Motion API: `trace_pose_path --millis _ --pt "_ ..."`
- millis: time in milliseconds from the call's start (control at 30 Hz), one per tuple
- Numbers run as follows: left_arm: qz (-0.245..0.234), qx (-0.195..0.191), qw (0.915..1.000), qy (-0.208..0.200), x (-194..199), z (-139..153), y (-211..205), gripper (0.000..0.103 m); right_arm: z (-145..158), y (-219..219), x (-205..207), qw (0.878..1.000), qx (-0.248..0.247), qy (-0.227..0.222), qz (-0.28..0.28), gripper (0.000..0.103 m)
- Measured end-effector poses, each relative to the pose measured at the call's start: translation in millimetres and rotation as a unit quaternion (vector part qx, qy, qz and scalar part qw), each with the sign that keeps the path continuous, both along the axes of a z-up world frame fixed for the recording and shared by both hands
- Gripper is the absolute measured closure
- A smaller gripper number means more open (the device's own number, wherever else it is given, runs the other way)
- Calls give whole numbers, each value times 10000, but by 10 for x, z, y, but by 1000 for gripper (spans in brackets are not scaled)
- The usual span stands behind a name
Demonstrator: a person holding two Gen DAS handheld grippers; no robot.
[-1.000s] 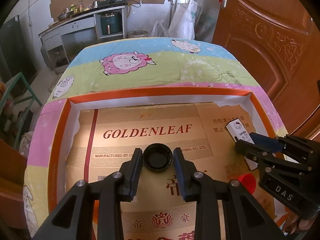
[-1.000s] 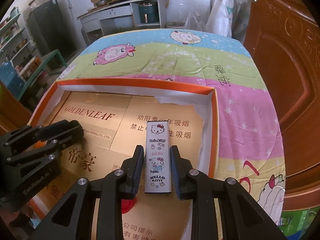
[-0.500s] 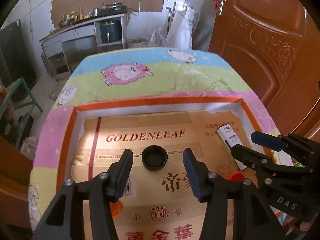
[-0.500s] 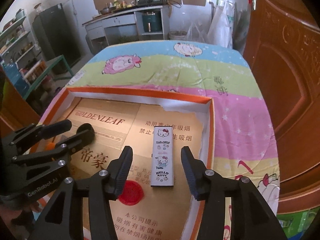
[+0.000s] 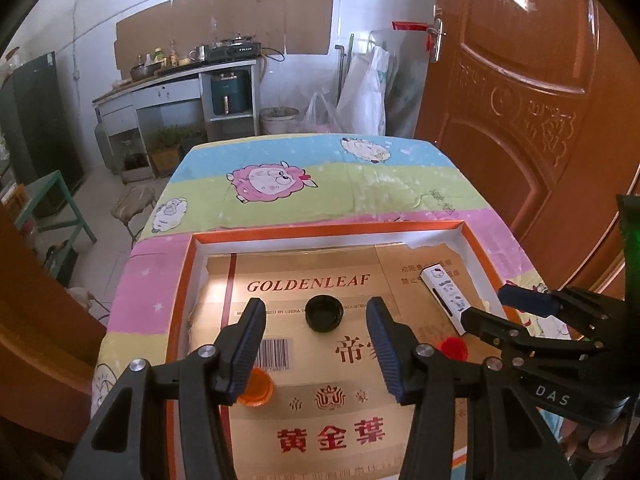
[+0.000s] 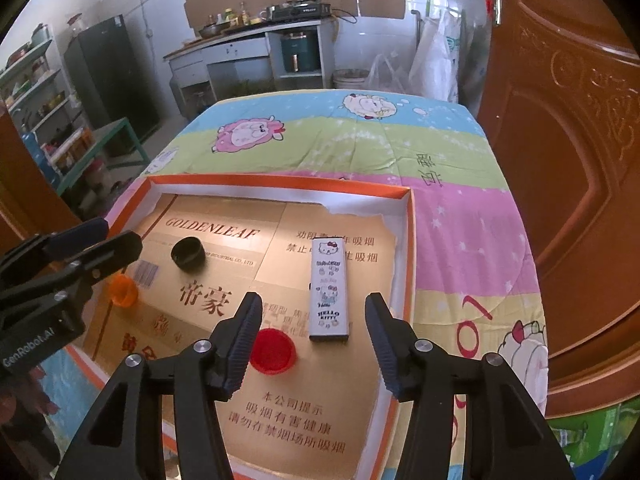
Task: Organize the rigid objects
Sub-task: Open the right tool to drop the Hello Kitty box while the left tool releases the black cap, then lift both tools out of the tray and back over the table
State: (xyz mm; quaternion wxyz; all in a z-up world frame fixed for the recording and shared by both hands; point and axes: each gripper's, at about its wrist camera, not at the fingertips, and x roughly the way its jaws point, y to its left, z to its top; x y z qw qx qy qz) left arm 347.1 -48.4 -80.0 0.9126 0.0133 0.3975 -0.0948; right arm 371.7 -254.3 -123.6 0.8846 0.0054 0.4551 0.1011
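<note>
An orange-rimmed cardboard tray (image 5: 320,227) (image 6: 407,240) lies on the table. A black cap (image 5: 323,313) (image 6: 187,253), a white Hello Kitty box (image 5: 445,290) (image 6: 329,289), a red cap (image 5: 453,349) (image 6: 273,350) and an orange cap (image 5: 256,389) (image 6: 123,290) lie in it. My left gripper (image 5: 316,343) is open and empty, above and behind the black cap. My right gripper (image 6: 313,339) is open and empty, above the near end of the box. Each gripper also shows in the other's view, the right one (image 5: 504,312) and the left one (image 6: 100,236).
A bright sheep-print cloth (image 5: 304,176) covers the table. A brown wooden door (image 5: 520,100) stands close on the right. A kitchen counter (image 5: 180,80), a fridge (image 6: 108,80) and shelves (image 6: 36,92) stand beyond the table.
Both grippers have opened and drawn back and up. The left one let go of the black cap, the right one let go of the Hello Kitty box. Both objects now lie in the tray.
</note>
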Motion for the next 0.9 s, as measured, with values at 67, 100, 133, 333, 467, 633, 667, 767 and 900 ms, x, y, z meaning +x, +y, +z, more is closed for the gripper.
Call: trace_pose_path --millis 67,100,133,333,467,633,667,767,900 --pt "25 6 10000 -61 -54 35 17 51 26 -9 -44 10000 24 -22 -13 48" --pt "34 24 9999 -104 -91 57 19 51 39 -6 -63 10000 41 -27 -9 48" --pt "42 46 9999 -147 -128 80 23 51 52 -5 -93 10000 48 -35 -6 48" --pt "41 1 9997 -237 -363 188 66 51 130 40 -334 9998 -69 -197 -9 48" --pt "10 24 9993 -360 -529 248 78 51 168 71 -537 9997 9 -251 3 48" --pt "10 -9 9989 -471 -710 324 121 51 250 119 -762 9993 -18 -369 9 48" --pt "10 -6 9988 -492 -752 338 129 51 266 134 -809 9993 -24 -382 14 48" --pt "23 -3 9985 -556 -863 360 150 51 304 168 -935 9991 -8 -412 32 48" --pt "48 3 9981 -609 -1000 384 211 51 363 212 -1135 9985 -67 -538 43 48"
